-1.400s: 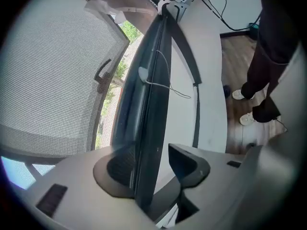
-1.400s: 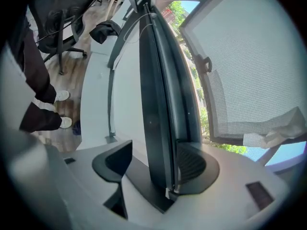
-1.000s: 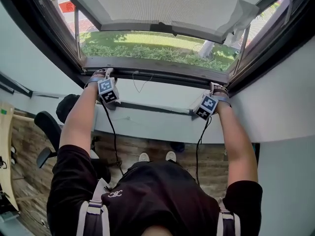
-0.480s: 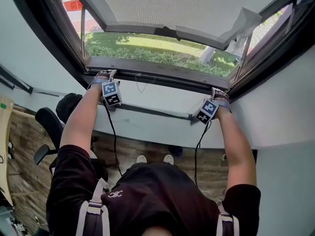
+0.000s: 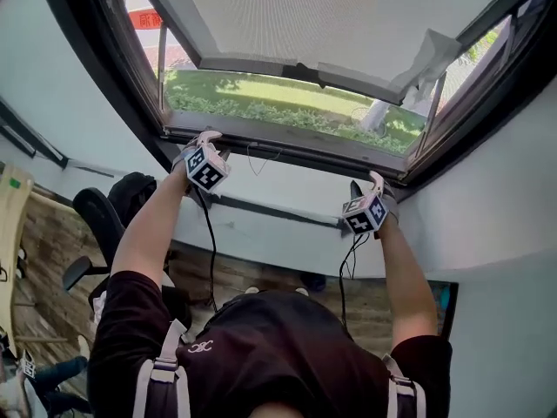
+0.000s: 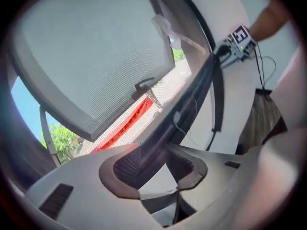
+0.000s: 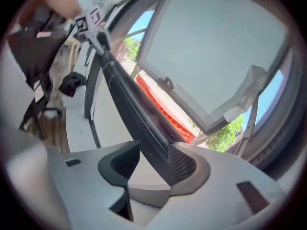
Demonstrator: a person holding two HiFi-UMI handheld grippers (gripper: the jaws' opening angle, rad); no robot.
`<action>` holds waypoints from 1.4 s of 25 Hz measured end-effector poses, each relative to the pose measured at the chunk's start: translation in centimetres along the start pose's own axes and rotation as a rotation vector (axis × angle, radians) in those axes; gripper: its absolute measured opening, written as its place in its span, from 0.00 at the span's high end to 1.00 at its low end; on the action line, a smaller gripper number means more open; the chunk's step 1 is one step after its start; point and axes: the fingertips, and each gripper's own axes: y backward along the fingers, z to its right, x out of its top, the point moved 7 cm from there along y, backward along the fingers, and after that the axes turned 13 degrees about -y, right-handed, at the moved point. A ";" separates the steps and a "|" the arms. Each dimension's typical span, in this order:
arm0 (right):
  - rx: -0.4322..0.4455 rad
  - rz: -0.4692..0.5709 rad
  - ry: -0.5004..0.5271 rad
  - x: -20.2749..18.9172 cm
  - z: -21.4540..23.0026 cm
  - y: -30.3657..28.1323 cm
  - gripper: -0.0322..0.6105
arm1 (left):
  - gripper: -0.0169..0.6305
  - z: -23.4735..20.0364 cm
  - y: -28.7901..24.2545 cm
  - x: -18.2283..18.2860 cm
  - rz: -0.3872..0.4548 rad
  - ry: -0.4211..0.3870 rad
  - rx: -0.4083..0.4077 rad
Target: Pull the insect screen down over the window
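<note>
The screen (image 5: 305, 16), grey mesh with a handle (image 5: 300, 70) on its lower edge, stands above the window's dark rail (image 5: 287, 146) and apart from it. Grass (image 5: 287, 111) shows in the gap between them. My left gripper (image 6: 156, 169) is toward the rail's left end and my right gripper (image 7: 153, 169) toward its right end. In each the rail runs between my jaws. They have just been closing, yet they stand apart, with a gap beside the rail, so I am not clamping it. Below the rail is white wall (image 5: 278, 194).

Dark-framed window (image 5: 287, 142) — grey mesh panel (image 5: 296, 16), handle (image 5: 300, 70) at mid-bottom edge, angled outward above a strip of greenery (image 5: 287, 111)
</note>
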 end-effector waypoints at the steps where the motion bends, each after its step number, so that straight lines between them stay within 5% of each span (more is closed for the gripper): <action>1: 0.011 0.033 -0.091 0.5 -0.1 0.7 0.69 | 0.72 -0.3 0.9 0.9 0.046 0.070 0.017; 6: -0.009 0.261 -0.442 2.6 0.1 4.1 0.90 | 0.91 -1.6 5.6 4.2 0.197 0.384 0.147; 10: 0.004 0.429 -0.622 5.0 0.5 7.6 0.94 | 0.95 -1.5 9.7 6.3 0.279 0.587 0.241; 17: 0.094 0.557 -0.715 7.6 -0.1 13.5 0.94 | 0.95 1.9 16.8 8.8 0.371 0.660 0.348; 25: 0.090 0.580 -0.630 6.9 -2.1 17.4 0.94 | 0.95 6.0 21.2 7.7 0.362 0.650 0.367; 35: 0.082 0.620 -0.682 6.1 -2.5 18.0 0.94 | 0.95 7.2 21.0 7.1 0.338 0.636 0.337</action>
